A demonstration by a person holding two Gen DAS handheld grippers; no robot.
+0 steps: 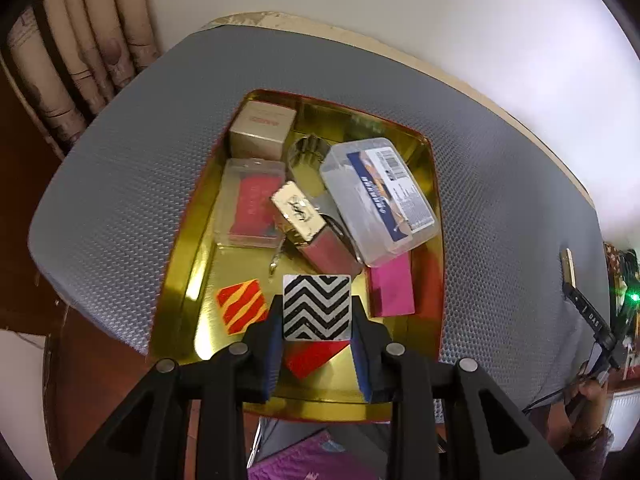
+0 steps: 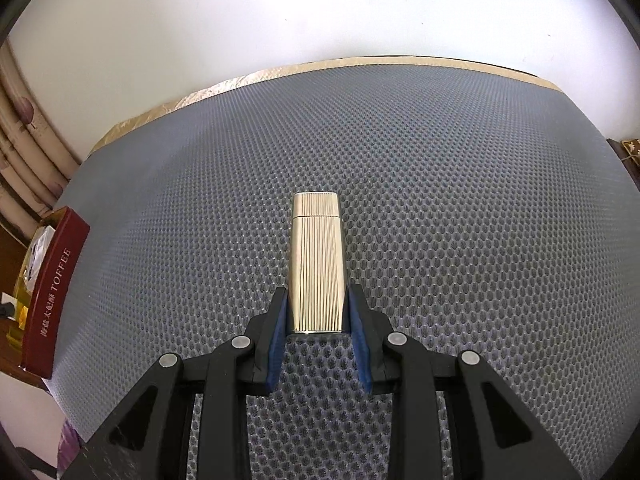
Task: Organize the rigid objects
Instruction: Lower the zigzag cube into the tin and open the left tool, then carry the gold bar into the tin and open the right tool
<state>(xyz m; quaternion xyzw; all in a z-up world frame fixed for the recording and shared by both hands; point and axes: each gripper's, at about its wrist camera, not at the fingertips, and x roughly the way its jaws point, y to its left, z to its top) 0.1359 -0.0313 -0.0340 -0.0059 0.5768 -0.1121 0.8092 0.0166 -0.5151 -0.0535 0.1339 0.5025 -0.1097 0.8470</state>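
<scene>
Writing: on the red box (image 2: 52, 292) at the mat's left edge we read "TOFFEE" beside characters we cannot make out; labels inside the tin are too blurred.
Left gripper (image 1: 317, 312): we pinch a black-and-white chevron tile (image 1: 317, 306) above the gold tin (image 1: 180, 280).
Right gripper (image 2: 317, 310): our pads squeeze the ribbed gold case (image 2: 315, 264), which lies on the mat.
Tin contents: clear plastic boxes, a beige carton, a pink block, red-and-yellow tiles.
Surface: grey honeycomb mat (image 2: 460, 220) over a pale-edged table.
Room: white wall, patterned curtain at left.
</scene>
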